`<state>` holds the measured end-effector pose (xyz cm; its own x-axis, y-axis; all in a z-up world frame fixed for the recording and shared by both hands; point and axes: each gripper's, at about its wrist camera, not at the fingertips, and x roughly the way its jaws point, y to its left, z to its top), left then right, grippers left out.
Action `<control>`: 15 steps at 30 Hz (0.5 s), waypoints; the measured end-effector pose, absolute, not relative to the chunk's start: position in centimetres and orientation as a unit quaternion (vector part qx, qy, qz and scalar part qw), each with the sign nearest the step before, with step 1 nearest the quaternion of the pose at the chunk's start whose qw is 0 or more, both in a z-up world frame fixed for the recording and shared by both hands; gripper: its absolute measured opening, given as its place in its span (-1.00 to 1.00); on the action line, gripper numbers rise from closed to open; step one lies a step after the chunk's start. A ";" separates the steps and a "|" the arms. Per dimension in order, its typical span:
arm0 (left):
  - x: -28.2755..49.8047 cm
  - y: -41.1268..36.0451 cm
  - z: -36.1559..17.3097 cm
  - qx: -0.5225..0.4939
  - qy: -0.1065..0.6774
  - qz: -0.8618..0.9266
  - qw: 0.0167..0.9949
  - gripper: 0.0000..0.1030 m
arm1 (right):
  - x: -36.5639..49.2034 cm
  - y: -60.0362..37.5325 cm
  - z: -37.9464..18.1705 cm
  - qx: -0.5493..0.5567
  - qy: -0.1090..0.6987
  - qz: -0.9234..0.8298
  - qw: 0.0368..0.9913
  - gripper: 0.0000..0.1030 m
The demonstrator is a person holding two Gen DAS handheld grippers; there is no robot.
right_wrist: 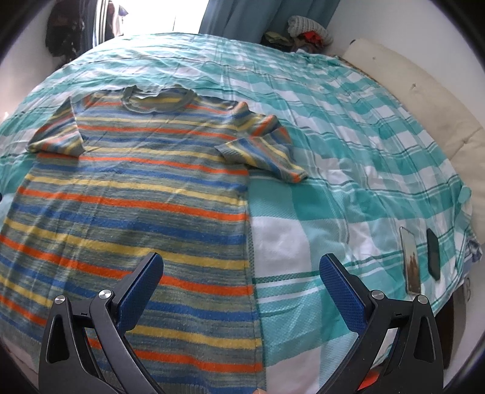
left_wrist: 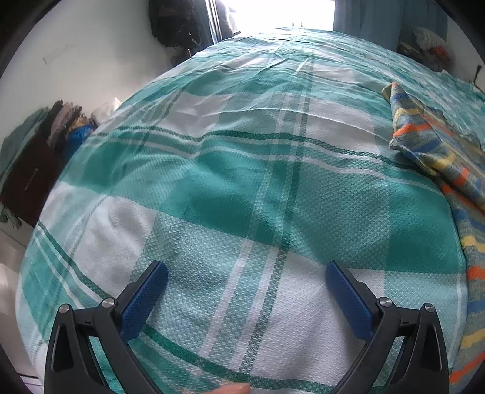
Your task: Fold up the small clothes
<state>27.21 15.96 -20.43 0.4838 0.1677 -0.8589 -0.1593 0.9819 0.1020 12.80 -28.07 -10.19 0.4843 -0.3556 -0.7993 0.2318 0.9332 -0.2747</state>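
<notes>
Blown-out window [left_wrist: 272,15] backlight; fisheye-warped, softly blurred edges.

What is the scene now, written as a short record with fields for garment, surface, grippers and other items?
garment: striped knit T-shirt in orange, blue and yellow, lying flat, unfolded
surface: teal and white checked bed cover
left gripper: open, holds nothing, over bare cover
right gripper: open, holds nothing, over shirt's side edge
other items: two flat phones near the bed edge

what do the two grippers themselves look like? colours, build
Both match: left gripper and right gripper have black plastic arms with triangular cutouts, silver round pivot pins, and blue textured rubber-like pads on the fingers. No cables or markings visible.
</notes>
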 end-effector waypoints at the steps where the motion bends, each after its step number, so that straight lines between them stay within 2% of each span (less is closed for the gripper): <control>1: 27.1 15.9 -20.4 0.004 0.498 0.095 0.862 1.00 | 12.9 -28.1 -10.2 -0.064 0.478 -0.171 0.859 0.99; 15: 26.9 15.8 -20.5 0.005 0.490 0.096 0.866 1.00 | 12.2 -27.3 -10.9 -0.055 0.481 -0.165 0.859 0.99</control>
